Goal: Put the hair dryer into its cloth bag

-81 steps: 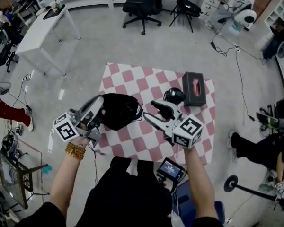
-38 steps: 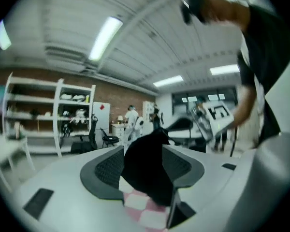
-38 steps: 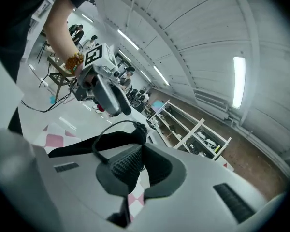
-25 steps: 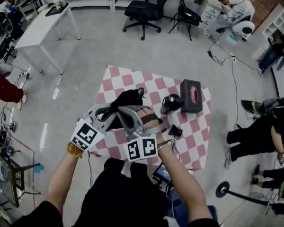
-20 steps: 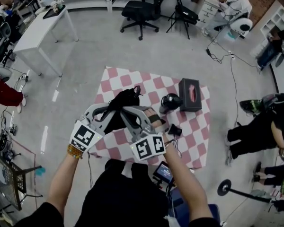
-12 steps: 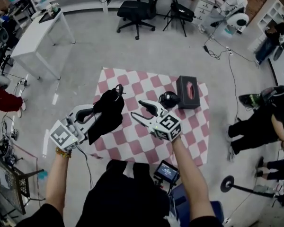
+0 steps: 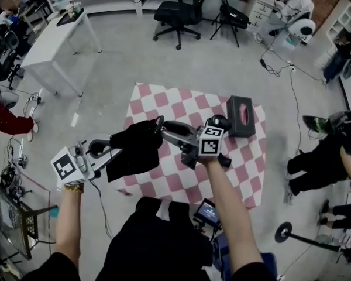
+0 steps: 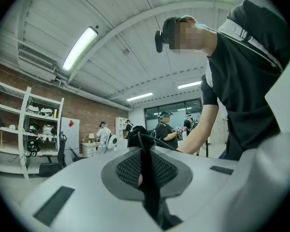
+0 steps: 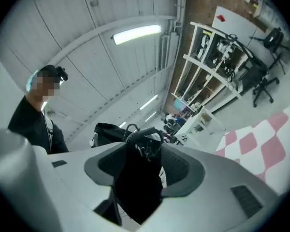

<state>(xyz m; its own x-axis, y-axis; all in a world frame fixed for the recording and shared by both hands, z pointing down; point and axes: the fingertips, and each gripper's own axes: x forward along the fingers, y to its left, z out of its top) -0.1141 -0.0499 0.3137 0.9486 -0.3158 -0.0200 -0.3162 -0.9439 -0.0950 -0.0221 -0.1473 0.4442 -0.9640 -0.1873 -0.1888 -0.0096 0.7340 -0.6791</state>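
The hair dryer (image 7: 221,120) lies near the checkered mat's (image 7: 164,183) right edge, beside the tissue box (image 7: 241,115). Your left gripper's (image 7: 112,154) jaws clamp the cloth bag (image 7: 134,151) above the mat; your right gripper's (image 7: 167,129) jaws are opening, bag cloth between them.

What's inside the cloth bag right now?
Its inside is hidden by black fabric. The cloth bag hangs from the left tool; the hair dryer sits outside, on the mat.

Bright, even light; fisheye edges
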